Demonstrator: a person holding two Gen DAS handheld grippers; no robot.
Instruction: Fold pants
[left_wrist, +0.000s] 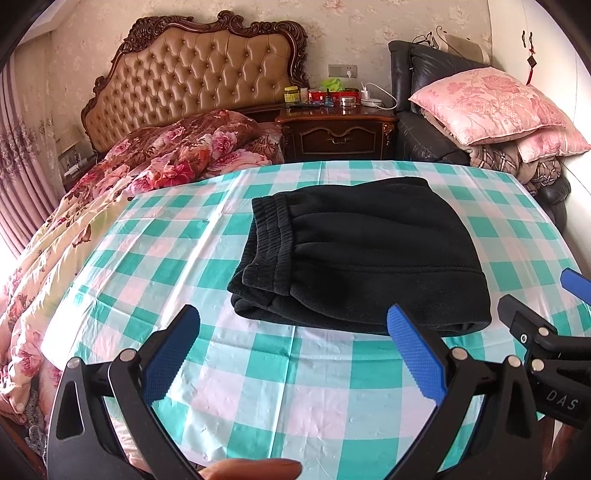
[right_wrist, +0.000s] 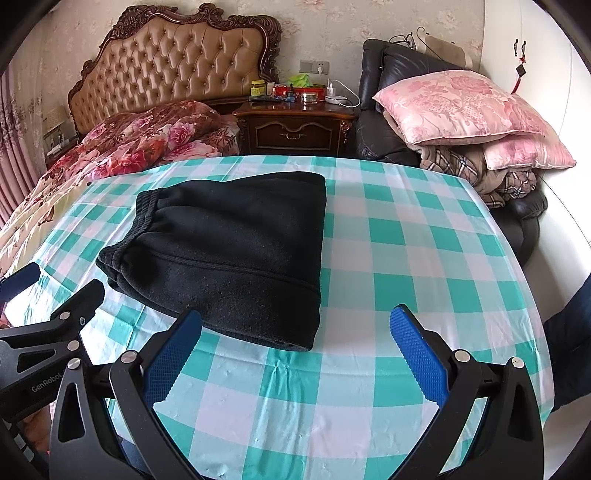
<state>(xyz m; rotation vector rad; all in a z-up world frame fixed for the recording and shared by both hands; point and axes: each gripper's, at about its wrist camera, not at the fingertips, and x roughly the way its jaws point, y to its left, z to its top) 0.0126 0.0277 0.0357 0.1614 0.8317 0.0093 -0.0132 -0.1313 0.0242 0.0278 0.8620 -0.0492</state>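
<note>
Black pants (left_wrist: 354, 254), folded in a compact pile on checked cloth (left_wrist: 258, 387), just ahead of both tongs. Left tongs (left_wrist: 291, 354) wide, holding nothing. Right tongs (right_wrist: 295, 356) wide too, empty, just beside the left.

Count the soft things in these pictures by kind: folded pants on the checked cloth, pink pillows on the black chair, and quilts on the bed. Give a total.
Folded black pants: 1
Pink floral pillows: 2
Floral quilt: 1
Total: 4
</note>
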